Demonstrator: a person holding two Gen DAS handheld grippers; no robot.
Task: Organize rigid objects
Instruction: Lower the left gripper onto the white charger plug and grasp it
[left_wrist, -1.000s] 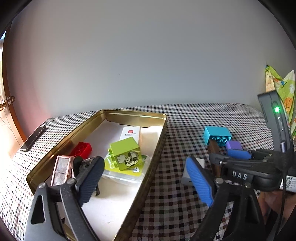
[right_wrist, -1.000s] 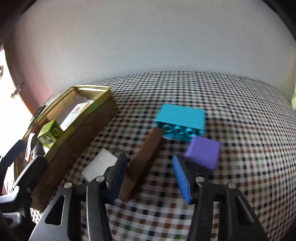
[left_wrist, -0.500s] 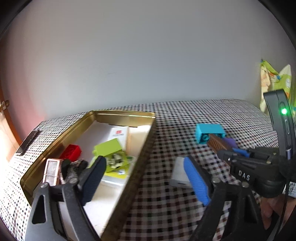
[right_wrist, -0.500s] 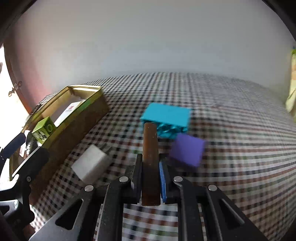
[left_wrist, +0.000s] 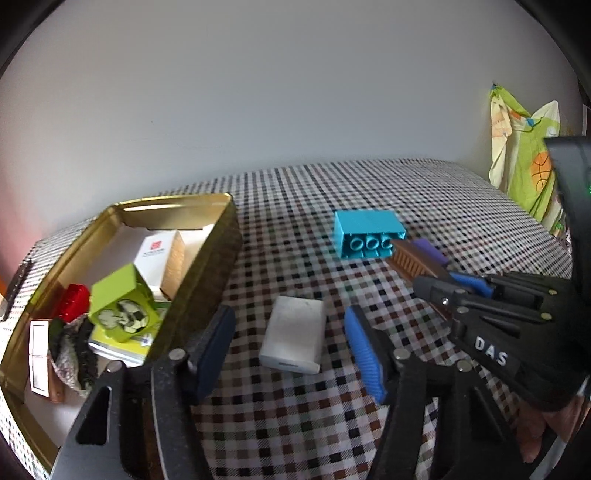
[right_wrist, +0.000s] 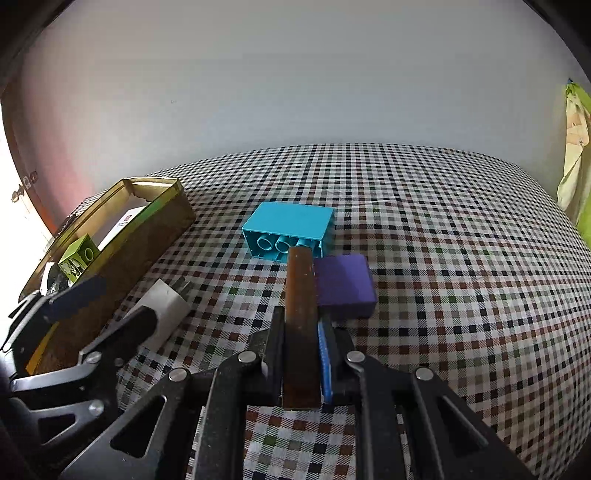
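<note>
Brown comb (right_wrist: 301, 325), near the teal brick (right_wrist: 291, 230), is now pinched in your right gripper (right_wrist: 301, 347), ready for the gold tin (left_wrist: 207, 280), while your left gripper (left_wrist: 290, 354), jaws just narrowing, straddles the untouched white charger (left_wrist: 295, 338).

"DAS" in white letters on the right tool (left_wrist: 458, 286).

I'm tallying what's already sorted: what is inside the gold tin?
In the gold tin: a green cube, red brick, white box and pink case. Items beneath them are covered.
</note>
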